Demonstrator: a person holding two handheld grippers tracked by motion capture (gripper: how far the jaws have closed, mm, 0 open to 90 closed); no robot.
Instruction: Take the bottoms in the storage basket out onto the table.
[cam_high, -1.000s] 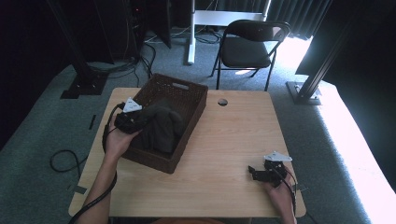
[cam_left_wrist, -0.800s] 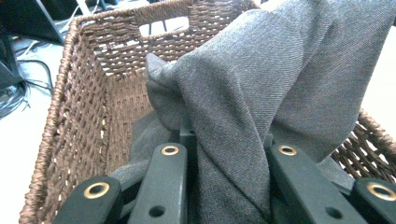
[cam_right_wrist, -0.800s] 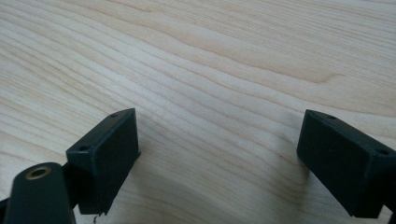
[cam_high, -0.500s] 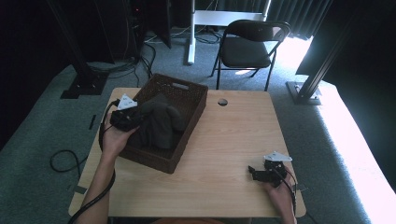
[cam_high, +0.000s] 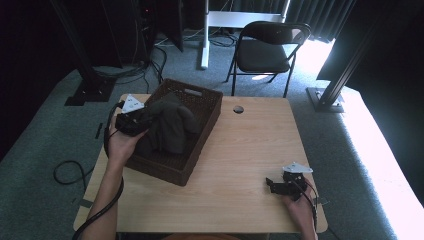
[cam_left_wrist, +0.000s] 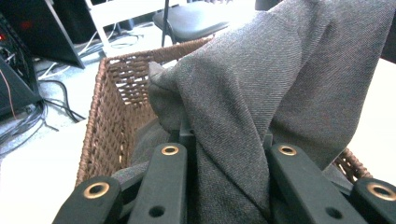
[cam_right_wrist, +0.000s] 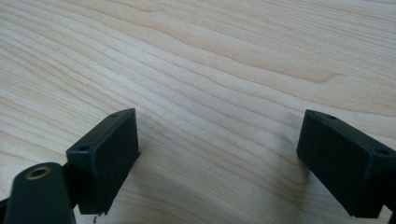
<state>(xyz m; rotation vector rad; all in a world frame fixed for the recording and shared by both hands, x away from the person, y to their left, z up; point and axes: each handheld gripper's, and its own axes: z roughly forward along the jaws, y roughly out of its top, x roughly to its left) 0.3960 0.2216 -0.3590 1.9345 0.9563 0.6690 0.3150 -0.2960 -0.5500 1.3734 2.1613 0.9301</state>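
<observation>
At the left edge of the worktop (cam_high: 235, 165) the person's left hand (cam_high: 120, 145) holds the left claw (cam_high: 142, 120) over the near-left wall of the wicker basket (cam_high: 200, 145). That claw is clenched on a grey cloth (cam_high: 170, 127); in the left gripper view the fabric (cam_left_wrist: 261, 107) is pinched between the two black jaws and rises in a thick fold above them. The cloth hangs partly lifted, its lower part lying inside the basket, its bulk draped toward the basket's middle. It is dark grey with a fine twill weave, soft and creased into broad folds, without a visible pattern or seam.

The basket is brown, rectangular and woven, set at an angle on the left half of the worktop, one corner close to the left edge and a handle slot in its far wall. In the left gripper view its inner wall (cam_left_wrist: 112, 116) stands just beside the cloth on the left.

To the right of the basket the pale wood lies bare and wide, with a small round hole (cam_high: 238, 109) near the far edge. A black chair (cam_high: 265, 52) stands on the floor beyond that edge.

Near the front-right corner the right claw (cam_high: 272, 184) rests low over the wood in the right hand (cam_high: 300, 210), well apart from the basket. It is released: its jaws stand wide with only bare wood grain (cam_right_wrist: 219, 93) between them.
</observation>
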